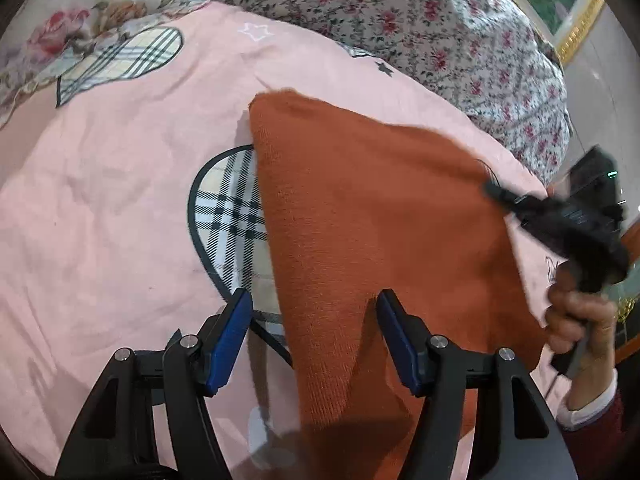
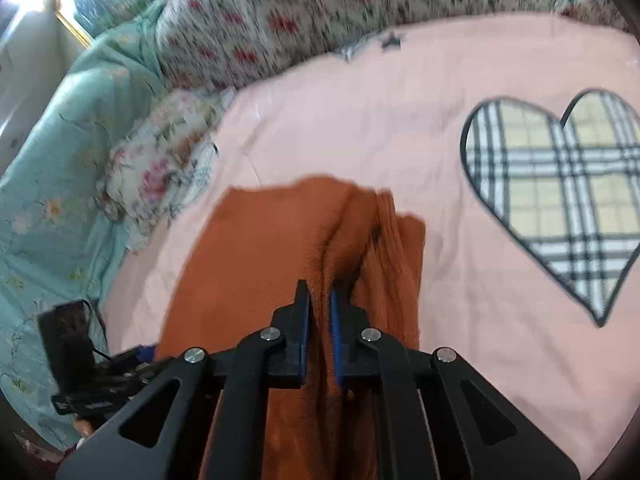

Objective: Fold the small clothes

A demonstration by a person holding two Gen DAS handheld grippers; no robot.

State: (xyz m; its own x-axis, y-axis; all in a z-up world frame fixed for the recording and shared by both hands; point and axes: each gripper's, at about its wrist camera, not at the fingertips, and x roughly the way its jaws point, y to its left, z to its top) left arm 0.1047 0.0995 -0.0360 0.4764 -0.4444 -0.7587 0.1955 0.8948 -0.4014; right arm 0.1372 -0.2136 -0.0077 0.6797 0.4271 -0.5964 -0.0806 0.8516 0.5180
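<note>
Risking a slip, we saw the right gripper (image 2: 319, 312) clenched on the orange cloth (image 1: 360, 220) at lower centre; left gripper (image 1: 314, 336) released, so it could sag unevenly

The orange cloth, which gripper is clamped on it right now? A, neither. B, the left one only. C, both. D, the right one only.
D: the right gripper has its jaws nearly closed on a bunched fold of the orange cloth, while the left gripper stands wide open with the cloth merely lying between its fingers.
</note>
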